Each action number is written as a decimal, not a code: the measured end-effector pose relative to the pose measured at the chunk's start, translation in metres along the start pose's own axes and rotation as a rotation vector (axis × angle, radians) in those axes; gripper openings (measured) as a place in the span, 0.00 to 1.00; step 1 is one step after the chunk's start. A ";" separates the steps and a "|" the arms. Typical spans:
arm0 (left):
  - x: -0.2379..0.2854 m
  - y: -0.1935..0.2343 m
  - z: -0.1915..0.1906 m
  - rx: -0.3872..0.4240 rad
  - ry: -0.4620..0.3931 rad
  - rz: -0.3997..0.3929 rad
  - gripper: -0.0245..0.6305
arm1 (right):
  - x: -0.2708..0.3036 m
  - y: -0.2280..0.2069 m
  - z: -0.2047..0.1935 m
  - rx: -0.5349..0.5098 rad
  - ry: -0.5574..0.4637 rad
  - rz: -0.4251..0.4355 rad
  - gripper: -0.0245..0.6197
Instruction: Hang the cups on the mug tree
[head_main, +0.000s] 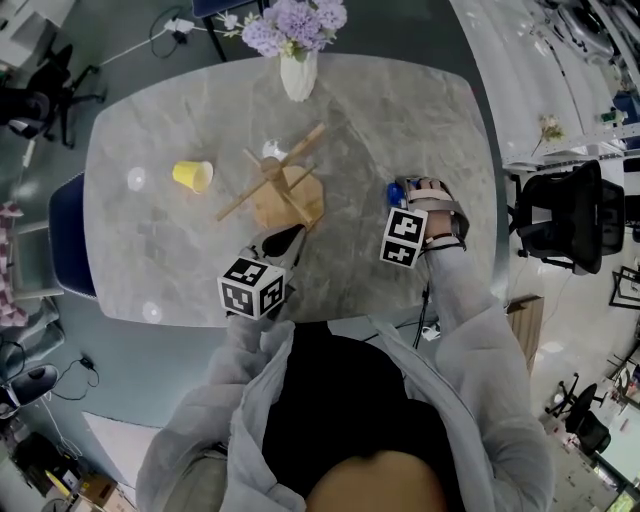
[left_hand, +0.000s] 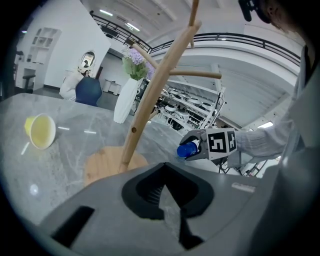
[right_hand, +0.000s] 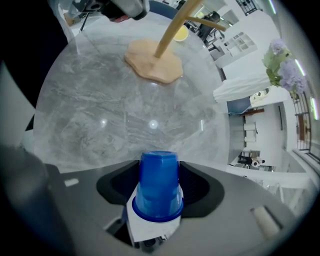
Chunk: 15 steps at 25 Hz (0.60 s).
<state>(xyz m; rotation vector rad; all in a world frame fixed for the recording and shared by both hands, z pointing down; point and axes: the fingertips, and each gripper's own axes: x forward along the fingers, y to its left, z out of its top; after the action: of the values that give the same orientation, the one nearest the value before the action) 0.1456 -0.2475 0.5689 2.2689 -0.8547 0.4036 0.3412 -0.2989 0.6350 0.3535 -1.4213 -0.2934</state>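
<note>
The wooden mug tree (head_main: 281, 180) stands mid-table on its round base (left_hand: 102, 162), its pegs bare. A yellow cup (head_main: 193, 176) lies on its side left of the tree, its mouth facing the left gripper view (left_hand: 40, 131). My right gripper (head_main: 400, 196) is to the right of the tree, shut on a blue cup (right_hand: 159, 180) whose bottom points away from the camera; the same blue cup (left_hand: 186, 149) shows slanted off the tabletop. My left gripper (head_main: 285, 240) sits just short of the tree's base, and its jaws (left_hand: 165, 189) look shut with nothing between them.
A white vase of purple flowers (head_main: 298, 68) stands at the table's far edge behind the tree. The grey marble table (head_main: 400, 120) has a blue chair (head_main: 65, 235) at its left and a black office chair (head_main: 565, 215) at its right.
</note>
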 end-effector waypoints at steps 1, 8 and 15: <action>-0.001 -0.002 0.000 0.004 -0.001 -0.002 0.05 | -0.005 -0.001 0.001 0.024 -0.014 -0.004 0.45; -0.015 -0.011 0.003 0.039 -0.015 -0.013 0.05 | -0.040 0.003 0.006 0.168 -0.101 -0.025 0.44; -0.033 -0.025 0.006 0.076 -0.029 -0.016 0.05 | -0.071 0.007 0.009 0.376 -0.250 -0.005 0.44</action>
<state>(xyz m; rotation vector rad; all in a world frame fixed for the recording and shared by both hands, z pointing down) 0.1380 -0.2226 0.5364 2.3552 -0.8482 0.4031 0.3233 -0.2641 0.5742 0.6440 -1.7249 -0.0725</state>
